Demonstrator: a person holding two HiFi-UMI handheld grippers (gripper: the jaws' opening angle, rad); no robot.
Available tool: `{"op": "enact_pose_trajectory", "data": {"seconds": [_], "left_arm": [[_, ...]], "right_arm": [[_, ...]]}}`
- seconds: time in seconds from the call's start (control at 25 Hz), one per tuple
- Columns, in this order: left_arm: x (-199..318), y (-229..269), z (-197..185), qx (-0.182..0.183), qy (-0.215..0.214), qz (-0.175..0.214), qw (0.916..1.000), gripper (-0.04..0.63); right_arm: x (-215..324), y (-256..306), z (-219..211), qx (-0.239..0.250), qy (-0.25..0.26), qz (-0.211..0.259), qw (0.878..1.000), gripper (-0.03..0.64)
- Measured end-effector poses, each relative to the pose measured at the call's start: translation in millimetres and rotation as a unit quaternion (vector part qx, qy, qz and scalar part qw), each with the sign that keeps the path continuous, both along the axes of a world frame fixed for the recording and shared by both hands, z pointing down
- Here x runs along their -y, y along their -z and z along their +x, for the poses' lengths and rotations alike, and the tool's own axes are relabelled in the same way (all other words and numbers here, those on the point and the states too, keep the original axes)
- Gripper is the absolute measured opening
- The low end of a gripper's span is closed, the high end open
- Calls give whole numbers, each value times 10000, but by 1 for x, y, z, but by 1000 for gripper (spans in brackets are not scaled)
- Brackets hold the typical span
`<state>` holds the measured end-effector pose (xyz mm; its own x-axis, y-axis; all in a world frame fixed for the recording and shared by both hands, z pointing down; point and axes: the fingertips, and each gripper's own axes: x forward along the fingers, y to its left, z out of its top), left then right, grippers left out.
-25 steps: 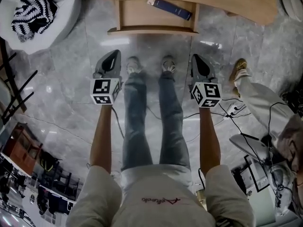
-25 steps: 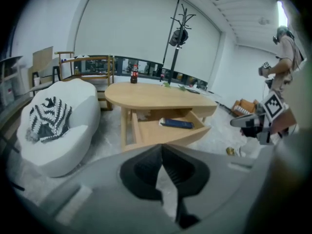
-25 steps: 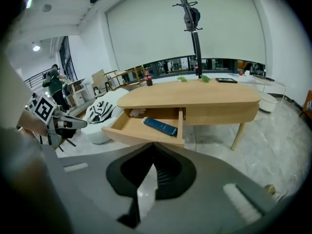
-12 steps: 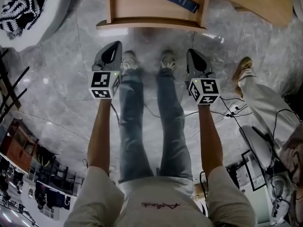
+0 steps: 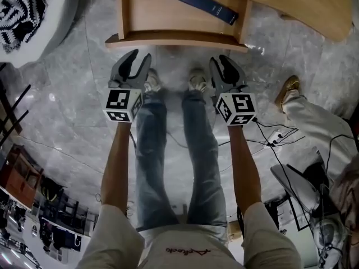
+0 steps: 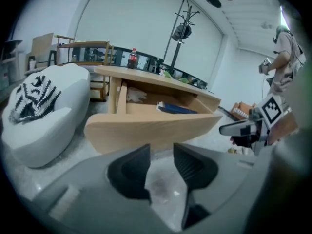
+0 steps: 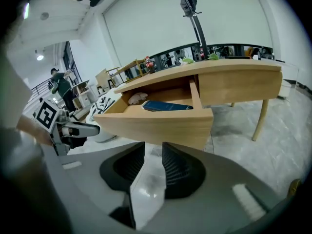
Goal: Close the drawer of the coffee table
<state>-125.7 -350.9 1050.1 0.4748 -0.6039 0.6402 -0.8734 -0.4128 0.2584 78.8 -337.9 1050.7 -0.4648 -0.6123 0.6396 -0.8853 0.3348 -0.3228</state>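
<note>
The light wooden coffee table (image 5: 297, 7) has its drawer pulled out, with the drawer front (image 5: 176, 38) facing me. A dark blue book (image 5: 203, 5) lies inside it. My left gripper (image 5: 138, 60) hovers just short of the front's left part, and my right gripper (image 5: 222, 64) just short of its right part. Both pairs of jaws are opening, with nothing between them. In the left gripper view the drawer front (image 6: 151, 126) fills the middle beyond my left gripper (image 6: 161, 156). In the right gripper view the book (image 7: 165, 106) shows above the drawer front (image 7: 158, 125), beyond my right gripper (image 7: 153, 152).
A white pouf with a black-and-white striped cloth (image 5: 22, 13) stands left of the table. Another person's leg and shoe (image 5: 289, 88) are at the right, beside floor cables (image 5: 275, 134). My own feet (image 5: 174, 83) stand between the grippers. A cola bottle (image 6: 131, 58) stands on the tabletop.
Both grippers have sunk and moved closer to the drawer front. Their jaws, shut before, now stand apart.
</note>
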Motion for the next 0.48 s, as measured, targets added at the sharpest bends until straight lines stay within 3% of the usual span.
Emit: {"op": "enact_pose_trajectory", "data": {"seconds": [0.48], "left_arm": [[22,6,-6,-54,202,113,9997,133]], "right_arm": [[30,3,0,-169,-169,194,9995,84]]}}
